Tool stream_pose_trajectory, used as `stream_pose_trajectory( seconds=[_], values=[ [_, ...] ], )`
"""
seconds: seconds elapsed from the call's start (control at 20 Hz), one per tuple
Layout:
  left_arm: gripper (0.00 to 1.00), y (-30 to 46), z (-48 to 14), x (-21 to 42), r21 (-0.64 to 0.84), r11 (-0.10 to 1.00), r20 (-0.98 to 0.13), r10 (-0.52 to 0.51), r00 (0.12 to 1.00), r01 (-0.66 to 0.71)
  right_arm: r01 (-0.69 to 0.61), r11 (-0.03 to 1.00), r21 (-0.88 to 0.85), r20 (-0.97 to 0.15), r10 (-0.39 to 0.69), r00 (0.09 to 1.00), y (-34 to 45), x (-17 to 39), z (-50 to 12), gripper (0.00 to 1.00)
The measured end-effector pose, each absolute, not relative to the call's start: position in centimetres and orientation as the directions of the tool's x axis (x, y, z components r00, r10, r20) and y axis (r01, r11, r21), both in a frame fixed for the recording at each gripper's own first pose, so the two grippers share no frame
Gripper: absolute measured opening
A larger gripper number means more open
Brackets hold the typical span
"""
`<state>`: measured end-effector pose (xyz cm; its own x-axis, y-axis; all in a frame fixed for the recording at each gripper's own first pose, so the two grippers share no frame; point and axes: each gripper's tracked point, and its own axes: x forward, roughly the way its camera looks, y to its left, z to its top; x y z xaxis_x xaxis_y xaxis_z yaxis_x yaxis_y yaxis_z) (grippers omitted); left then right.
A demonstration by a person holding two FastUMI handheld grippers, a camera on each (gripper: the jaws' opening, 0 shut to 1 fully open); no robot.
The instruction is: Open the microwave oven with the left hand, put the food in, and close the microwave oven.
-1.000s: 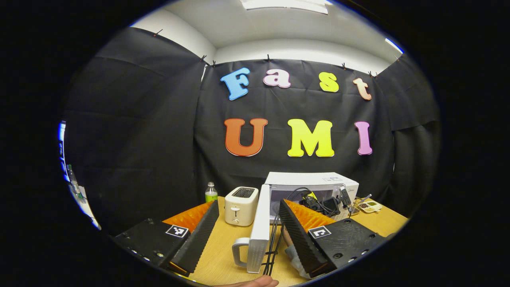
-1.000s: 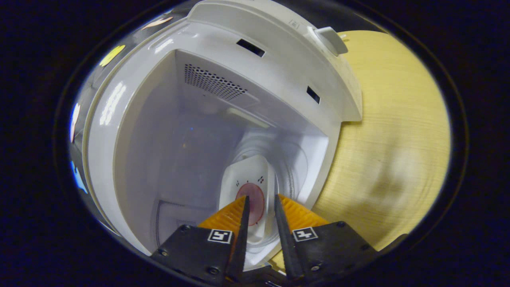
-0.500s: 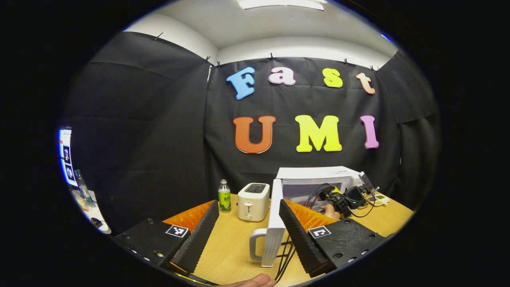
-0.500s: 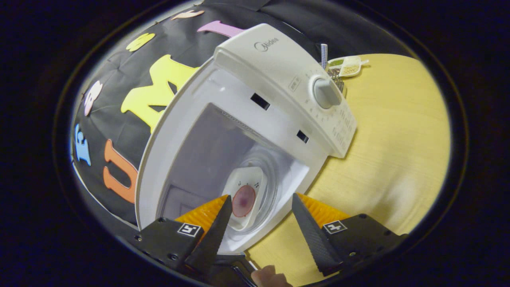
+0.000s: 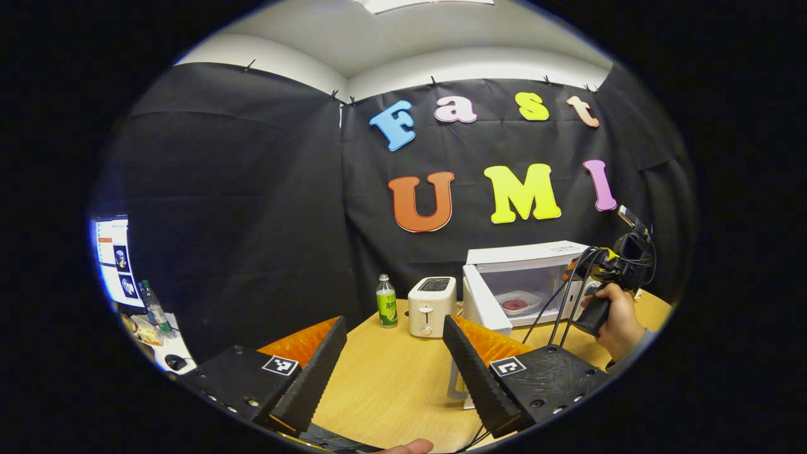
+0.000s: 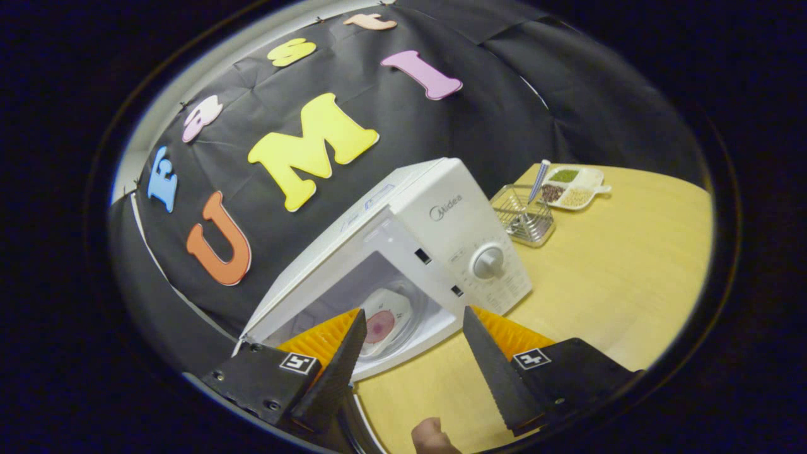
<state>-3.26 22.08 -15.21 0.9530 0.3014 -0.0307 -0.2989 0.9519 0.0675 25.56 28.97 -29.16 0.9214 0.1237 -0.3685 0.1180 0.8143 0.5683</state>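
Right gripper view put the right gripper (image 6: 410,359) nearest, its fingers spread wide and holding nothing. A second earlier those fingers had been nearly closed on the plate deep inside the oven; by this moment they had let go and drawn well back over the table (image 6: 618,271). Beyond them the microwave (image 6: 441,246) stood open, with the plate of food (image 6: 384,321) lying on the turntable inside. So the loading step looked finished, and only closing the door remained.

In the left gripper view the left gripper (image 5: 391,362) also had its fingers spread and empty, hanging above the table, near the open door (image 5: 482,309), which swung out toward it. Farther off stood a toaster (image 5: 430,306) and a bottle (image 5: 386,301), and a hand (image 5: 615,321) held the other gripper beside the oven.

The door's lower part and handle were hidden behind the left gripper's own finger, and the food itself was too small to identify.
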Motion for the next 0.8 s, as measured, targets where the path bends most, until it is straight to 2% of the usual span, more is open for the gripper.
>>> stream_pose_trajectory(
  seconds=[0.2,0.35,0.5,0.55,0.7,0.8],
  values=[
    [0.94,21.0,-14.7,-3.1,0.043,0.957,0.000,0.288,0.958,-0.287,0.134,0.881,0.454,-0.375,0.053,0.926,26.1,26.3,-32.2,0.98],
    [0.94,20.7,-14.6,-2.9,0.046,0.961,0.012,0.273,0.962,-0.273,0.142,0.870,0.472,-0.387,0.060,0.920,25.1,26.1,-33.2,0.98],
    [0.94,21.0,-14.9,-2.6,0.032,0.961,0.010,0.276,0.961,-0.276,0.158,0.912,0.379,-0.394,0.004,0.919,24.1,26.8,-34.1,0.98],
    [0.94,21.0,-15.0,-2.4,0.024,0.962,0.008,0.274,0.962,-0.274,0.153,0.922,0.357,-0.391,-0.001,0.920,24.5,27.2,-34.5,0.87],
    [0.94,21.1,-15.4,-2.4,0.014,0.964,0.001,0.266,0.964,-0.266,0.133,0.922,0.364,-0.408,0.030,0.912,25.0,26.9,-35.9,0.88],
    [0.94,21.5,-16.1,-1.9,0.021,0.965,-0.007,0.262,0.965,-0.262,0.117,0.914,0.388,-0.384,0.045,0.922,24.2,26.4,-34.7,0.87]
  ],
)
